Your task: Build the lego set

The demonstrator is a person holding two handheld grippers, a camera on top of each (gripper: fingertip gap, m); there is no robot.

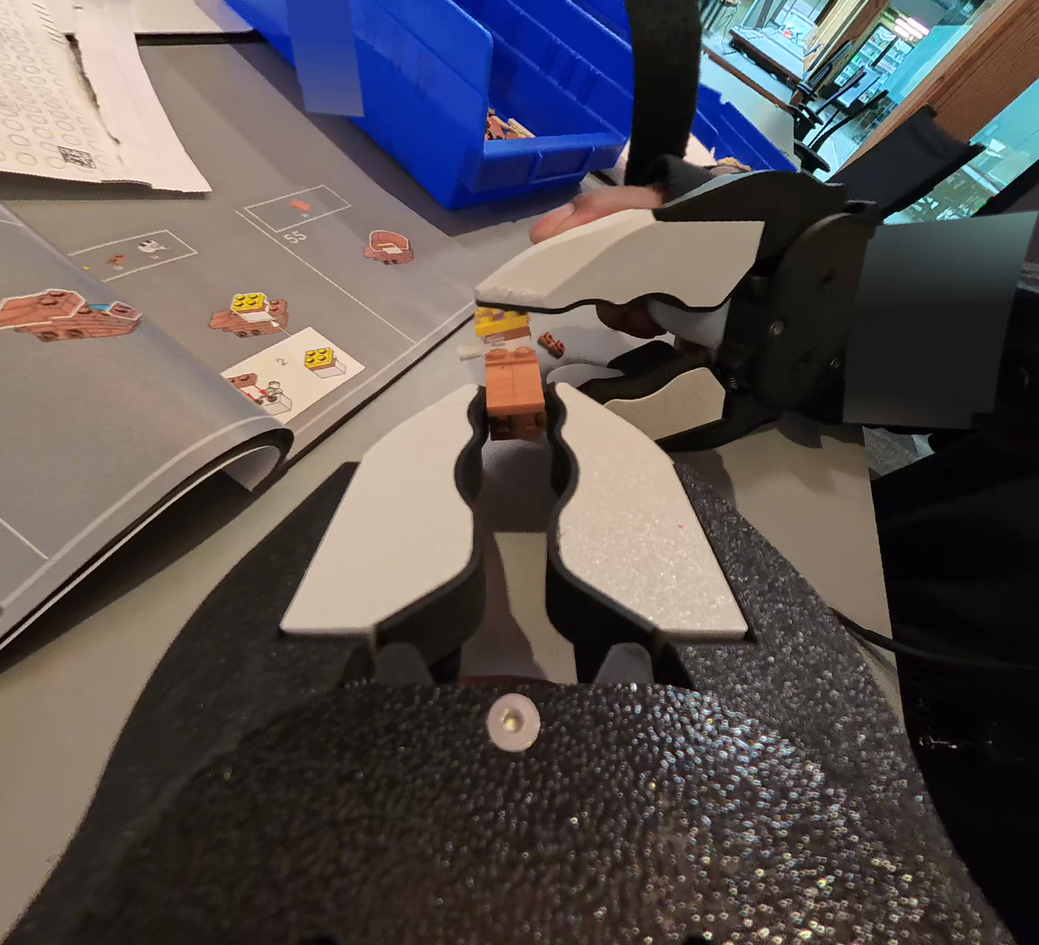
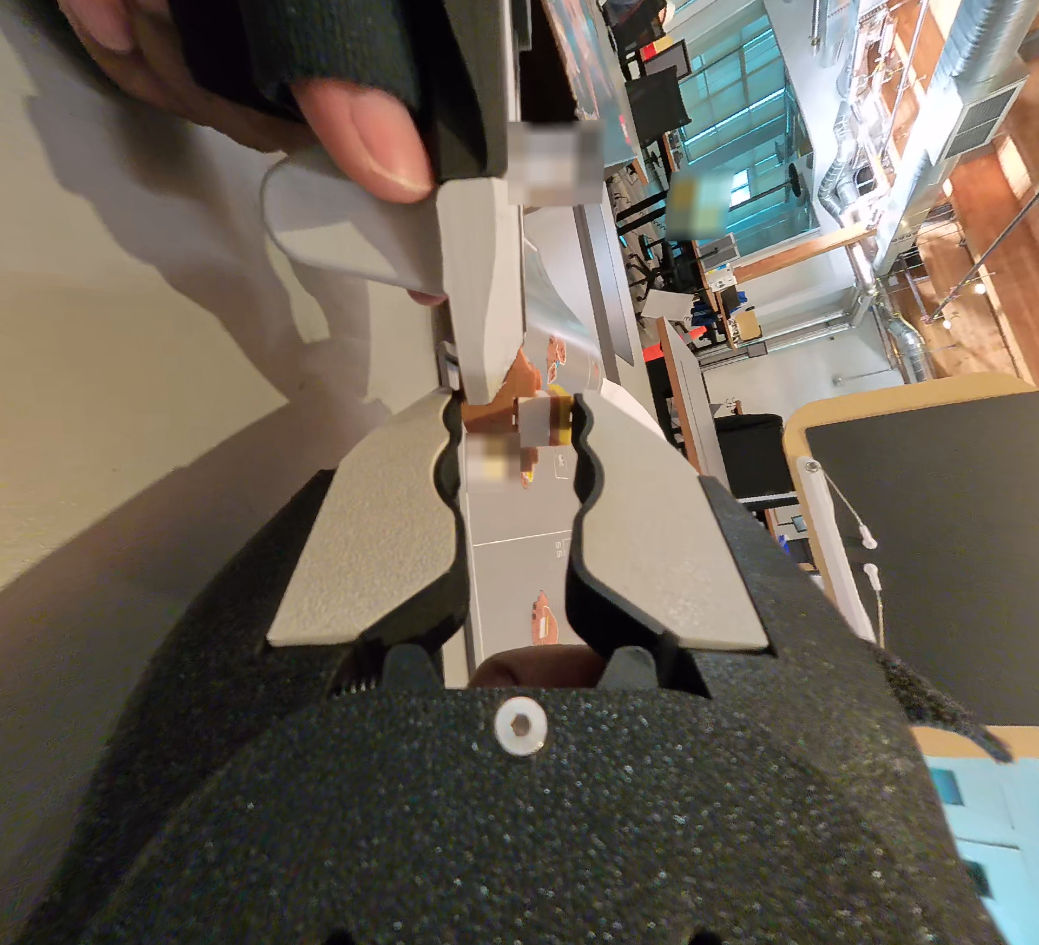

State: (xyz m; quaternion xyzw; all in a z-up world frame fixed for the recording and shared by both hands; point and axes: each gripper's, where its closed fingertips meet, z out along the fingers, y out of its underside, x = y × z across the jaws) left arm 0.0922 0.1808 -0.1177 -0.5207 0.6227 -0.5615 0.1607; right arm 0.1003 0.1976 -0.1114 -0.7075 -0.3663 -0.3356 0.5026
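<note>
— Bricks first: where does the little model sit?

— Between both tools, above the grey table [image 1: 393, 445]. The left gripper [image 1: 515, 408] is clamped narrowly on the brown brick assembly [image 1: 514, 389], its two pale fingertips pressed against the block's sides near its lower end.

— And the other tool?

— The right gripper [image 2: 516, 420] comes in from the right of the left wrist view, turned on its side. Its jaws stand at a middling width; the upper finger [image 1: 590, 265] lies on the yellow plate [image 1: 500, 321] that tops a small white-and-brown stack at the upper end of the assembly. In the right wrist view one pad touches that yellow plate [image 2: 562, 412] and the other meets the brown end, so the stacked bricks fill the gap.

— Are the pads pressing hard?

— That I cannot tell; they touch at both ends.

— What lies around it?

— An open instruction booklet [image 1: 225, 299] just to the left, showing brown and yellow brick drawings. Behind it, blue bins [image 1: 393, 46], one with brown pieces inside. A single loose brown piece [image 1: 552, 343] lies on the table near the model. White printed sheets [image 1: 67, 91] sit at the far left. A hand [image 2: 225, 46] with a black strap grips the left tool.
</note>
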